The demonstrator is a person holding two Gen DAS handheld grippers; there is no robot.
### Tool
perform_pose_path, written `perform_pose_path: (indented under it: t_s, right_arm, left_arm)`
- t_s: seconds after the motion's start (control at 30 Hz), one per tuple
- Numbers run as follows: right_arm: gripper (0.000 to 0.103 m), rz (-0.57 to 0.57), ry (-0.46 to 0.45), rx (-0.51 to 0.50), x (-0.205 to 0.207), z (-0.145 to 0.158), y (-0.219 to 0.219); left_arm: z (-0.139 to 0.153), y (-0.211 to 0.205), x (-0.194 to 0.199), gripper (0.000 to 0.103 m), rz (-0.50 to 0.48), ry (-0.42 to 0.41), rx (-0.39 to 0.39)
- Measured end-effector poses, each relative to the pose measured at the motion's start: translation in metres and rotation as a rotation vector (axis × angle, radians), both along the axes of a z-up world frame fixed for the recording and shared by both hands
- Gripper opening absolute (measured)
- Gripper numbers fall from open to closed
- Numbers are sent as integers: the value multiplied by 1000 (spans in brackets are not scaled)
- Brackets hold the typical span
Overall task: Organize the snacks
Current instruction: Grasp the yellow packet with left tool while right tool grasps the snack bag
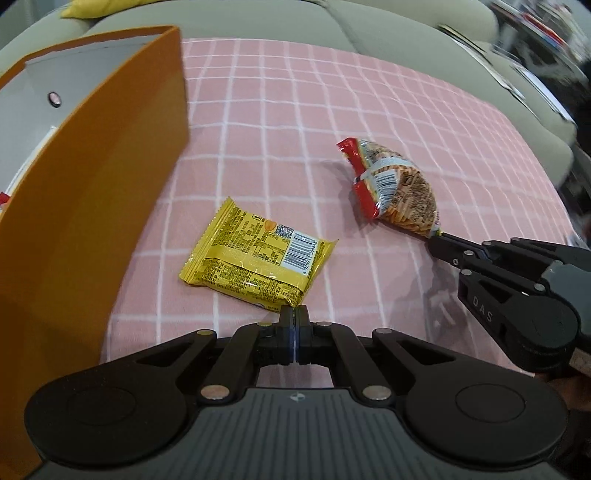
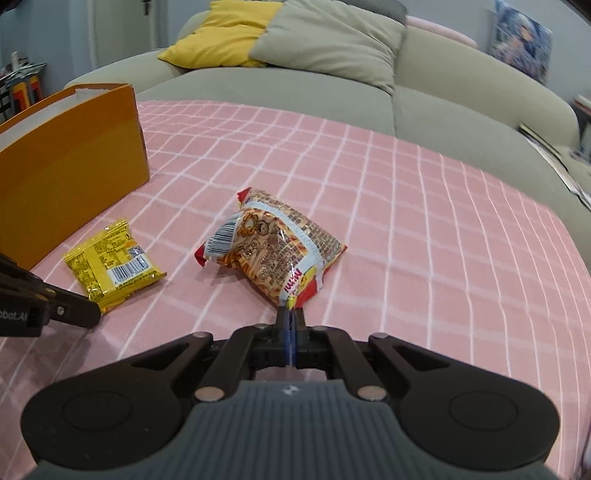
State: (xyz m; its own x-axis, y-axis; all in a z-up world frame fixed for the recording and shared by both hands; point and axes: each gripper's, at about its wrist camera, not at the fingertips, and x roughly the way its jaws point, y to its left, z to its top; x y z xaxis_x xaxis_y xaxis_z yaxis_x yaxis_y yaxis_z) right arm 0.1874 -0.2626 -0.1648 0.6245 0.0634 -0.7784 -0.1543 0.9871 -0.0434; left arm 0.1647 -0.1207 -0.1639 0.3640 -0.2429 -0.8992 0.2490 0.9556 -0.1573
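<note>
A yellow snack packet (image 1: 255,260) lies on the pink checked cloth (image 1: 332,110), near an orange box (image 1: 92,192). My left gripper (image 1: 294,312) is shut on the packet's near corner. A red and brown noodle snack bag (image 1: 395,188) lies to the right. My right gripper (image 2: 291,314) is shut on that bag's (image 2: 273,243) near edge; it shows in the left wrist view (image 1: 439,236) too. The yellow packet (image 2: 112,264), the box (image 2: 70,170) and the left gripper (image 2: 94,314) show at the left of the right wrist view.
The orange box stands open at the left, with a grey-white inside (image 1: 33,110). A beige sofa (image 2: 461,99) with a yellow cushion (image 2: 225,33) and a beige cushion (image 2: 332,40) lies beyond the cloth (image 2: 406,206).
</note>
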Motion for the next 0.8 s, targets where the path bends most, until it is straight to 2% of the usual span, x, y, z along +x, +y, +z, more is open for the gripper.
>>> perform_pose_path:
  t_s: [0.13,0.27,0.43,0.57,0.67,0.73,0.77,0.8]
  right_arm:
    - [0,-47,60,-11,-28,6,5]
    - [0,-87,124,23,-57,11,10]
    - [0,-86,186,84,-85,16,19]
    - [0,-52,209,90,-99,17,32]
    - [0,-35,215,103,-99,16,36]
    - [4,-31,201,111,-98,20,35]
    - [8,-21,189,108,-99,23,34]
    - [20,-6,176,105,-98,26,34]
  left_arm:
    - [1,2,-19,0,-54,28,-17]
    - [-1,8,-37,0,-95,49,-7]
    - [-2,23,-52,0,-80,71,-6]
    - [0,29,-62,0,-66,60,-14]
    - [2,33,-64,4,-31,52,-23]
    - [7,37,-66,7,-13,49,-28]
    - [9,39,-65,14,-2,42,-34]
    - [13,41,-67,24,5,39,-40]
